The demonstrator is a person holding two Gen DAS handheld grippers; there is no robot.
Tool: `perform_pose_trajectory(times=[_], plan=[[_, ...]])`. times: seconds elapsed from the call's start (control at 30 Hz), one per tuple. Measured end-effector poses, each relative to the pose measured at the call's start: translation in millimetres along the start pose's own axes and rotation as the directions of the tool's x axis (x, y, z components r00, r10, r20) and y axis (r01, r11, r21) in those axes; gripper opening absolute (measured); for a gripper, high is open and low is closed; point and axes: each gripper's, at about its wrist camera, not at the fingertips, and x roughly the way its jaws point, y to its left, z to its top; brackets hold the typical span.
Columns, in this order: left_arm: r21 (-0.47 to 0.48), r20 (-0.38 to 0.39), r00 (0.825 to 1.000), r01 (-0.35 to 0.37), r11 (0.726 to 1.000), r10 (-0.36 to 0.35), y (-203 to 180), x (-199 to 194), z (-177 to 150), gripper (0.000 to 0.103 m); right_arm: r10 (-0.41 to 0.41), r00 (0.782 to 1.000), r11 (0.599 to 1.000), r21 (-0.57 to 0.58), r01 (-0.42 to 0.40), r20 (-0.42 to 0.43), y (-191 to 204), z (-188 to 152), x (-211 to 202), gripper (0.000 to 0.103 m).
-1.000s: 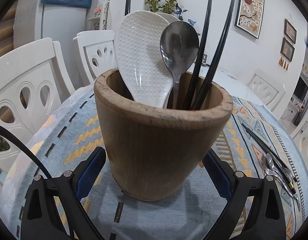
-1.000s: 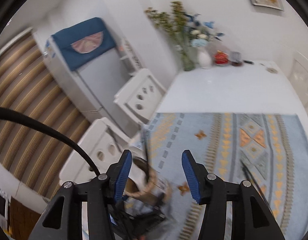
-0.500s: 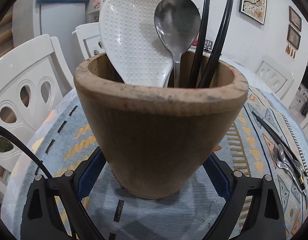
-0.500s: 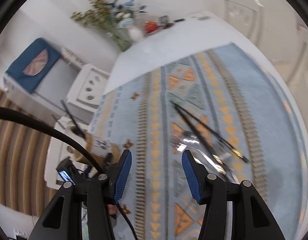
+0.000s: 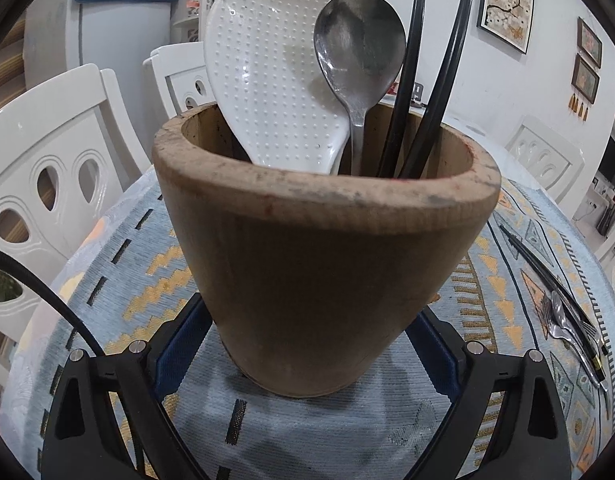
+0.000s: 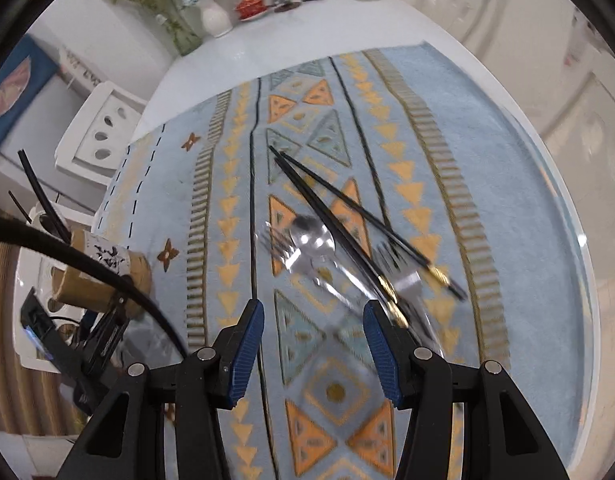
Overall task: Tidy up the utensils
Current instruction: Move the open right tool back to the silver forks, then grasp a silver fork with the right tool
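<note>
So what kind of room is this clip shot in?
Most likely a home dining area: white dining chairs around a table with a patterned cloth, framed pictures on the wall, and a vase of flowers at the table's far end.

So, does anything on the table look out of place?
Yes. Black chopsticks, a silver spoon and forks lie crossed in a loose pile on the patterned cloth, outside the wooden holder.
</note>
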Motion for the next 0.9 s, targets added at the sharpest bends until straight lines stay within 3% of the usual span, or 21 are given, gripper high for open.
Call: perform_pose_trajectory(times=[0.1, 0.27, 0.53, 0.73, 0.9], plan=[[0.001, 0.014, 1.000, 0.001, 1.000, -0.001, -1, -3, -1, 0.095, -0.015, 0.999, 0.999, -0.044, 0.014, -0.033, 6, 8, 19, 0.029], [-0.003, 0.018, 1.000, 0.008, 1.000, -0.008, -2, -5, -2, 0.095, -0.006, 0.997, 0.997, -0.083, -0.001, -0.080, 10, 13, 55, 0.022], [-0.013, 0.012, 1.000, 0.021, 1.000, -0.021, 1, -5, -3, 0.095, -0.023, 0.992, 0.992, -0.125, 0.008, -0.121, 4, 23, 85, 0.020], [-0.015, 0.011, 1.000, 0.026, 1.000, -0.026, 2, -4, -3, 0.096, -0.069, 0.975, 0.982, -0.189, 0.028, -0.210, 11, 27, 91, 0.022], [-0.017, 0.011, 0.999, 0.031, 0.999, -0.031, 3, -2, -2, 0.096, -0.035, 0.969, 0.988, -0.153, -0.002, -0.244, 13, 34, 99, 0.037]])
